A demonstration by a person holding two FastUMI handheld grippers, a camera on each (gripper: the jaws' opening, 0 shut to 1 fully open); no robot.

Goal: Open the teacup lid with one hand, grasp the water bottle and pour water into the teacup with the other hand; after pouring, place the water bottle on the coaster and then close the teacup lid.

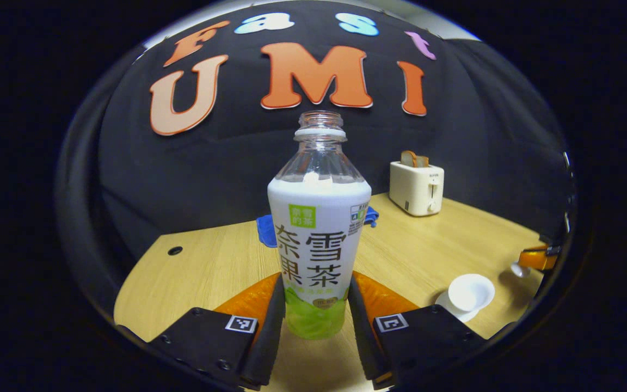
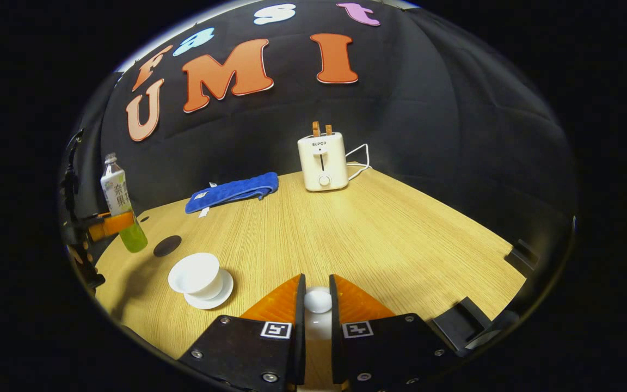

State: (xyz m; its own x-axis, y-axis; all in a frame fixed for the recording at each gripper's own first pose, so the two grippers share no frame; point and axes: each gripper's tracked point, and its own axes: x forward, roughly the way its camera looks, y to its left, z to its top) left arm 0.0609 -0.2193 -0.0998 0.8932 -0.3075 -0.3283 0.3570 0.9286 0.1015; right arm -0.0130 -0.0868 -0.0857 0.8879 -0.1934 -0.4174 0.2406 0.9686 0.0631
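You can read "SUPOR" on the toaster (image 2: pixel 323 161); the water bottle (image 1: pixel 318 228) shows large characters, seemingly "奈雪果茶".

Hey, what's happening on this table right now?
The left claw grips an uncapped tea bottle, held upright beside the dark coaster. The right claw pinches the teacup lid, lifted off. The white teacup sits open on its saucer, so pouring looks next.
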